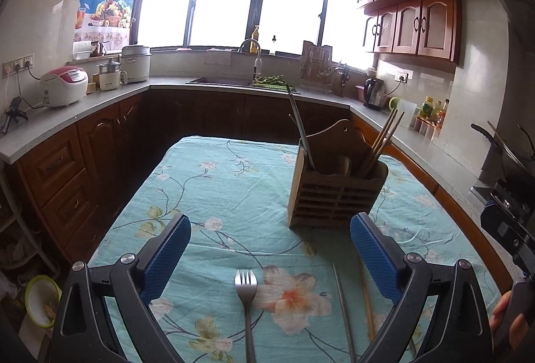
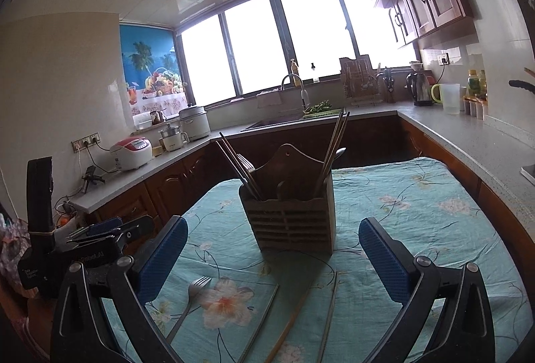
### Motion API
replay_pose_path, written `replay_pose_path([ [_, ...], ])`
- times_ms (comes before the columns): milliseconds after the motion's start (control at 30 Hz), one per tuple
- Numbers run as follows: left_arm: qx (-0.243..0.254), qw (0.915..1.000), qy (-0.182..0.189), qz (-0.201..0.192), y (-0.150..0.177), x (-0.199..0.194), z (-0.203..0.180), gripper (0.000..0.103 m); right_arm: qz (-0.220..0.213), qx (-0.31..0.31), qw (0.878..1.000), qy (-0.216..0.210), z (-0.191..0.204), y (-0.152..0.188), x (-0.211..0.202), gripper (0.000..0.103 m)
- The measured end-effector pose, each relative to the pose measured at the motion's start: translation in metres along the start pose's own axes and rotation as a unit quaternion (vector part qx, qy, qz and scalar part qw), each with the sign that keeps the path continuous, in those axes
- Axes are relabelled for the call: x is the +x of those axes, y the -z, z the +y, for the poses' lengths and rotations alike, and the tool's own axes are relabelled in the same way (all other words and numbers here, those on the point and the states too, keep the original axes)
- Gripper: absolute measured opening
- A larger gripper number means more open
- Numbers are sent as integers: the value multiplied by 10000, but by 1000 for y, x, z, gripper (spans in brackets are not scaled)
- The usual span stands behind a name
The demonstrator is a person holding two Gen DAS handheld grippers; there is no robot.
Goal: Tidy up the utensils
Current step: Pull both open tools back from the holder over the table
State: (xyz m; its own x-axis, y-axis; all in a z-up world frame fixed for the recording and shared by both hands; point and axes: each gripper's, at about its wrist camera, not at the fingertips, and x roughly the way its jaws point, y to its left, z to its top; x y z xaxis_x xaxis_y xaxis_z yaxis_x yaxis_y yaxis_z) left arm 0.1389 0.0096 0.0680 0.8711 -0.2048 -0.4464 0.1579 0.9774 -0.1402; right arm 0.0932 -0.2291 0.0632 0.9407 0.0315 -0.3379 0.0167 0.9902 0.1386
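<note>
we've got both tongs wide open and holding nothing: the left gripper (image 1: 271, 241) hangs over the floral tablecloth (image 1: 214, 182) with the fork (image 1: 246, 292) lying between its fingers, and a metal chopstick (image 1: 344, 309) and wooden chopstick (image 1: 367, 306) by its right finger. the wooden utensil holder (image 2: 291, 212) stands just ahead of the right gripper (image 2: 272, 244), chopsticks poking out of both ends
</note>
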Motion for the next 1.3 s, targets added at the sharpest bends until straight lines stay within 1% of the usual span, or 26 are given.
replay_pose_path([
  [100, 6, 9999, -13, -140, 9, -12, 3, 97, 9, -74, 10000, 8, 5, 12, -6, 103],
  [167, -27, 9997, -36, -236, 15, -19, 6, 102, 52, -90, 9999, 1, 8, 18, -8, 103],
  [200, -44, 9996, -63, -274, 17, -22, 8, 102, 77, -92, 9999, -8, 9, 20, -9, 103],
  [333, -122, 9979, 52, -627, 23, -40, 12, 102, 54, -166, 9998, -8, 14, 18, -17, 103],
  [400, -160, 9967, 148, -787, 23, -48, 14, 102, -81, -260, 9996, -20, 17, 9, -26, 103],
  [500, -184, 9942, 173, -1047, 21, -63, 16, 102, -369, -363, 9987, -13, 26, -11, -45, 103],
  [567, -152, 9936, 190, -1101, 25, -69, 15, 102, -607, -361, 9975, -22, 29, -21, -60, 103],
  [633, -25, 9943, 237, -1041, 33, -70, 11, 102, -812, -342, 9961, 63, 30, -24, -71, 103],
  [733, 229, 9971, -58, -721, 55, -62, 4, 102, -892, -283, 9954, 201, 28, -6, -77, 103],
  [800, 279, 9972, -115, -685, 72, -63, 5, 102, -801, -262, 9958, 358, 24, 12, -75, 103],
  [900, 241, 9968, -258, -720, 93, -61, 8, 102, -581, -207, 9970, 465, 18, 39, -71, 103],
  [967, 213, 9969, -315, -686, 100, -58, 9, 102, -486, -214, 9969, 587, 16, 54, -70, 103],
  [1067, 166, 9978, -315, -564, 104, -54, 10, 102, -474, -232, 9963, 680, 14, 67, -73, 103],
  [1233, 227, 9979, -328, -505, 109, -56, 6, 102, -479, -296, 9952, 799, 16, 76, -79, 103],
  [1300, 293, 9979, -309, -480, 112, -59, 5, 102, -506, -278, 9952, 784, 16, 81, -81, 103],
])
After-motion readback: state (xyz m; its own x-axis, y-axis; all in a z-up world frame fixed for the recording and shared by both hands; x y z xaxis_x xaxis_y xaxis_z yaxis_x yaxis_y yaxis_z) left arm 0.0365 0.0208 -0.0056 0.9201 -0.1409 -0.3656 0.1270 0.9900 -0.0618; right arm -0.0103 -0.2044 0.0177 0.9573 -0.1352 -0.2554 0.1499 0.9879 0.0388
